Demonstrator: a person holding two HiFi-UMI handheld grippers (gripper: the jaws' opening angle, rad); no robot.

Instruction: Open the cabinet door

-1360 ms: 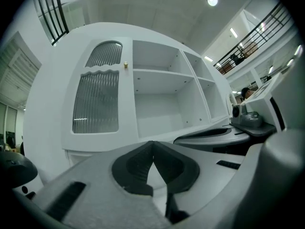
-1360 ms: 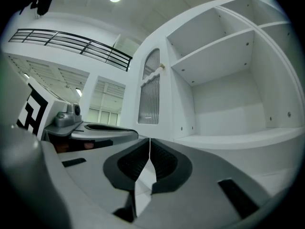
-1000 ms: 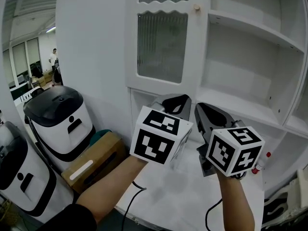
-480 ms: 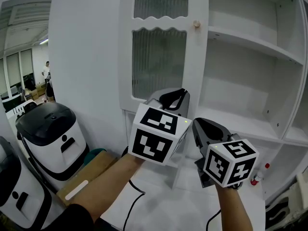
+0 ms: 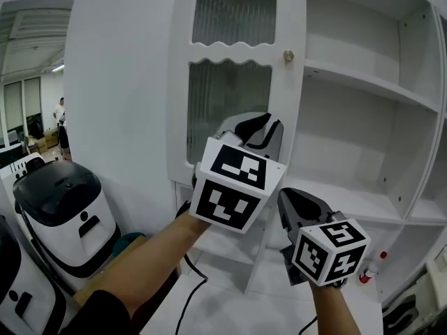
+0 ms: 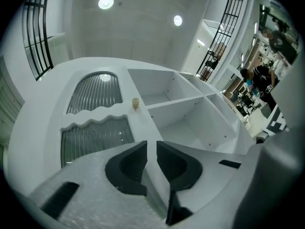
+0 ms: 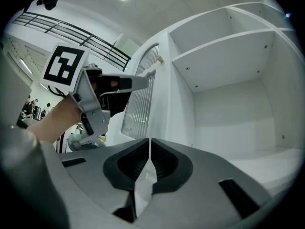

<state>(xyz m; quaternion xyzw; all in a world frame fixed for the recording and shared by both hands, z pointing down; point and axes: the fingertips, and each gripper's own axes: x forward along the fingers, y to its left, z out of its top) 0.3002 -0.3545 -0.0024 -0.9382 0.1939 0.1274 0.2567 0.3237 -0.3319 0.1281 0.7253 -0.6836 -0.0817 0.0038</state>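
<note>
Left gripper [image 6: 151, 149], jaws just parting on nothing, should rise to the knob [image 6: 135, 102] at eleven o'clock; right gripper [image 7: 149, 144] closed, empty.

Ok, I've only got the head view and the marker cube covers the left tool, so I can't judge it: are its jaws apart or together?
Observer: The left gripper view shows the left tool with its jaws slightly apart. They have just been opening, and nothing is between them.
Operator: Is it on the door's knob?
Observer: No. In that view the knob shows above the jaw tips, not between them, on the cabinet door.
</note>
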